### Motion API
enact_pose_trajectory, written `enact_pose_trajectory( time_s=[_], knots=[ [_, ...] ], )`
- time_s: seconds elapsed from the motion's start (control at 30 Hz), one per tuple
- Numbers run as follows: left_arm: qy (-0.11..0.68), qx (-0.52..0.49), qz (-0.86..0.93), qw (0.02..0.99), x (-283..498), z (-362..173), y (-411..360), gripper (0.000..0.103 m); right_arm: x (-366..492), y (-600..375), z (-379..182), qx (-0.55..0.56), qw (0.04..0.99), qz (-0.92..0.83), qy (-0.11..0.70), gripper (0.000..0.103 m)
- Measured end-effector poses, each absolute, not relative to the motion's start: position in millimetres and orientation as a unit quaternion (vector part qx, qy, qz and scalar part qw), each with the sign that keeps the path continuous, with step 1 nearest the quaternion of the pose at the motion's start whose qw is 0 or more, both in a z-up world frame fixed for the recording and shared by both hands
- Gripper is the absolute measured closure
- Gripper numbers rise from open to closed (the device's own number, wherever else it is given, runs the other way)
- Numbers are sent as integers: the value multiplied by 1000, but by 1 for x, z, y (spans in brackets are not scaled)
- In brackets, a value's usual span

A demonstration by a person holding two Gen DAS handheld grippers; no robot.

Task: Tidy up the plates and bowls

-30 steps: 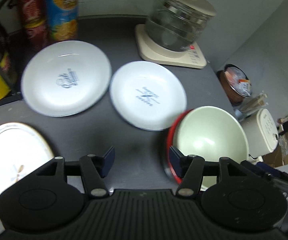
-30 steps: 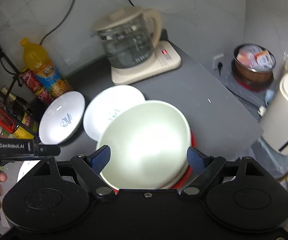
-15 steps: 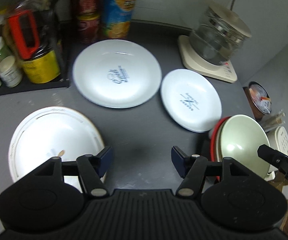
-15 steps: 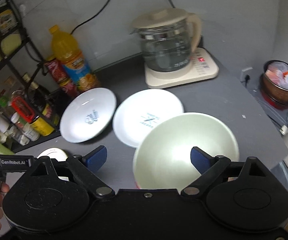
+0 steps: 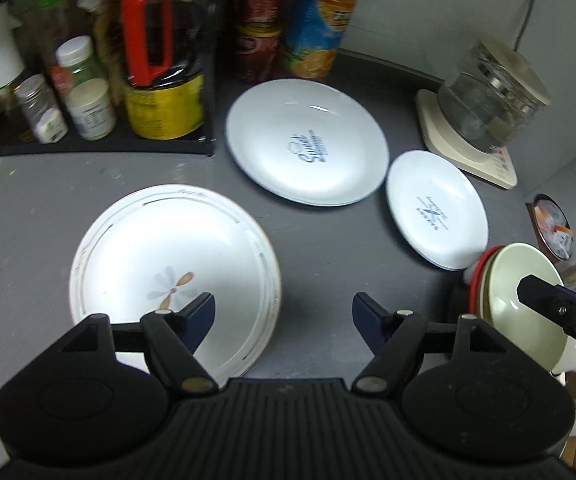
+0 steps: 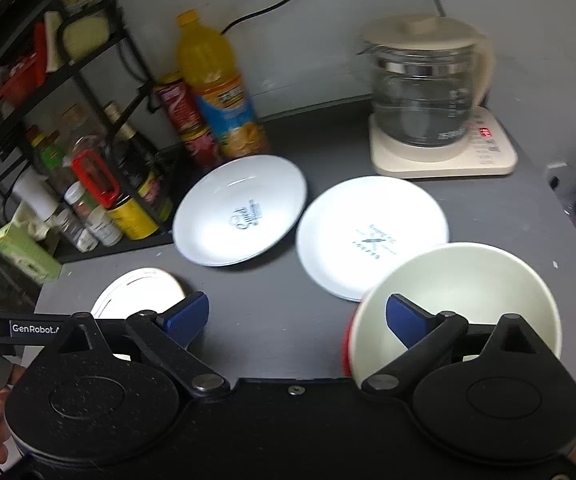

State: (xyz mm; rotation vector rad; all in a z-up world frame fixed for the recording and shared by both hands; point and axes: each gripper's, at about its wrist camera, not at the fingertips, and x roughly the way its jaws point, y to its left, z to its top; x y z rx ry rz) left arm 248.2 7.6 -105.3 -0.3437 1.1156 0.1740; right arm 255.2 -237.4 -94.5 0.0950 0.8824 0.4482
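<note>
Both tools gape empty, the left tool [image 5: 282, 312] nearing the flower-patterned plate [image 5: 167, 264], apparently to clamp its rim next.

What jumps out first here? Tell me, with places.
Three white plates lie on the dark counter: a flower plate nearest the left claw, a big plate by the orange bottle, and a small plate before the glass kettle. A pale green bowl sits at the counter's front right, under one finger of the open right claw.
</note>
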Motion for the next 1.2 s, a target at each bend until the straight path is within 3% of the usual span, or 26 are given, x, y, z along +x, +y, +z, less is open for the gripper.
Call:
enact_pose_trajectory(
  time_s=[0.83,1.2],
  knots=[
    [504,-232,197,808,237,-111,15,28,308,-196,-87,-56,832,355,422,4],
    [483,-240,235,808,255,-106,0,28,346,-203,-95,-35,833,344,432,4]
  ],
)
